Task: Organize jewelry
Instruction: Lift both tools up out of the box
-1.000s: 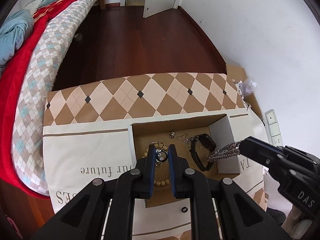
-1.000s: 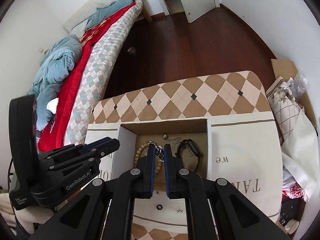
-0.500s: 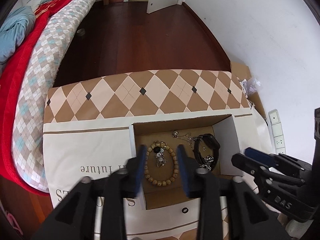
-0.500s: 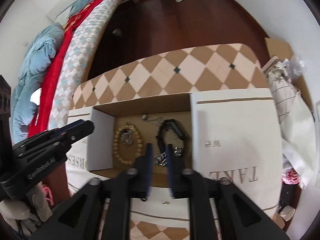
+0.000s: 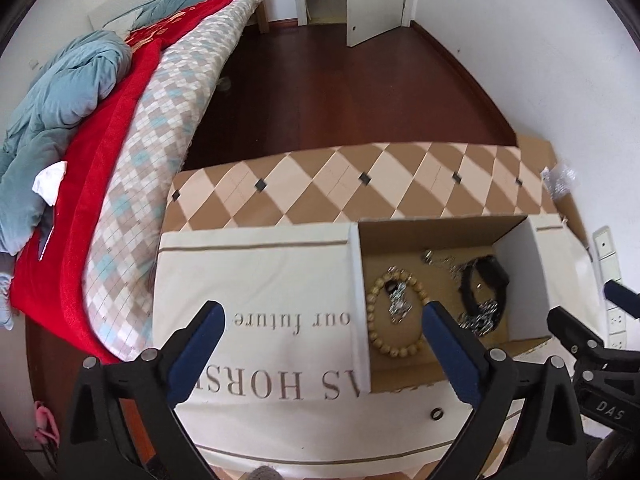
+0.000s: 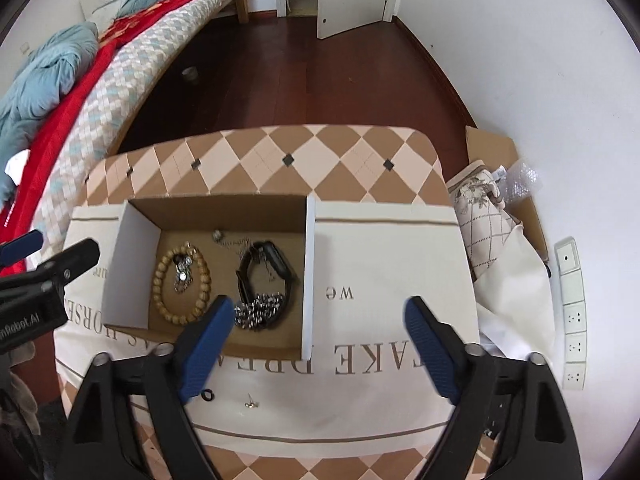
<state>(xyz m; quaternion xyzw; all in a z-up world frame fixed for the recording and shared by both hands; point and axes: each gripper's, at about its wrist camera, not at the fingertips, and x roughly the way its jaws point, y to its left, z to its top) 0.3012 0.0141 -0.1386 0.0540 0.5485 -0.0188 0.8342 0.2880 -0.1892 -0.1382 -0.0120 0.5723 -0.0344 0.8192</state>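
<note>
Below right gripper (image 6: 320, 348), at 7 o'clock: small black ring (image 6: 207, 395) w/ stud (image 6: 251, 403) beside; nearer than left gripper (image 5: 322, 350). Both jaws opening, nothing between.

Table (image 6: 360, 152) with diamond-pattern cover, mid frame. On it a cream printed cloth (image 6: 384, 264); on that an open box (image 6: 308, 280), a black ring (image 6: 207, 395) and an earring (image 6: 251, 403) lower centre.

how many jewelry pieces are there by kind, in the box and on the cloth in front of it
bead bracelet: 1
black watch: 1
silver chain bracelet: 1
thin necklace: 1
pendant: 1
black ring: 1
stud earring: 1
total: 7
</note>
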